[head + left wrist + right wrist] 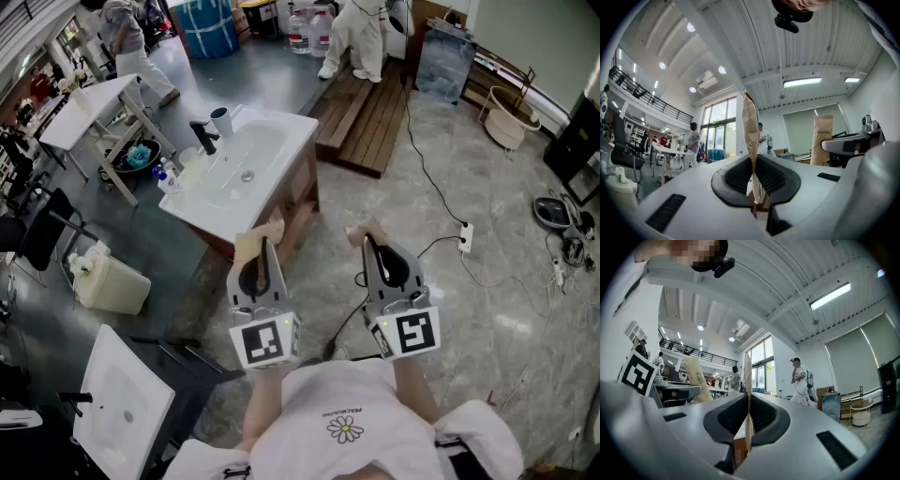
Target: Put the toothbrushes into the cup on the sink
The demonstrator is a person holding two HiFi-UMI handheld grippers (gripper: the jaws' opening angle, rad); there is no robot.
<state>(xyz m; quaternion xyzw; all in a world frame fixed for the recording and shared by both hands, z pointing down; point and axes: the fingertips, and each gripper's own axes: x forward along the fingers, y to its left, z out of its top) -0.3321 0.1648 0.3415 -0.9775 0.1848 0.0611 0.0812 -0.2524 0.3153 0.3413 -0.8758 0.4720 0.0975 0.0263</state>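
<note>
The left tool (263, 251) and right tool (369, 246) each pinch an upright packet (751, 126); the cup (221, 122) stands ahead-left on the sink (298, 141), nearer the left tool.

Open over pale stone floor toward 11 o'clock, right up to the near edge of the white rectangular ceramic sink (281, 159) on its wooden cabinet. Free above the basin, crowded only at the far-left corner by a black metal tap (203, 137) just beside the small white cup (222, 121). Hemmed at 1 o'clock by a brown slatted wooden platform (366, 117), at 3 o'clock by a white power strip (465, 236), at 9 o'clock by a cream plastic bin (111, 281).
</note>
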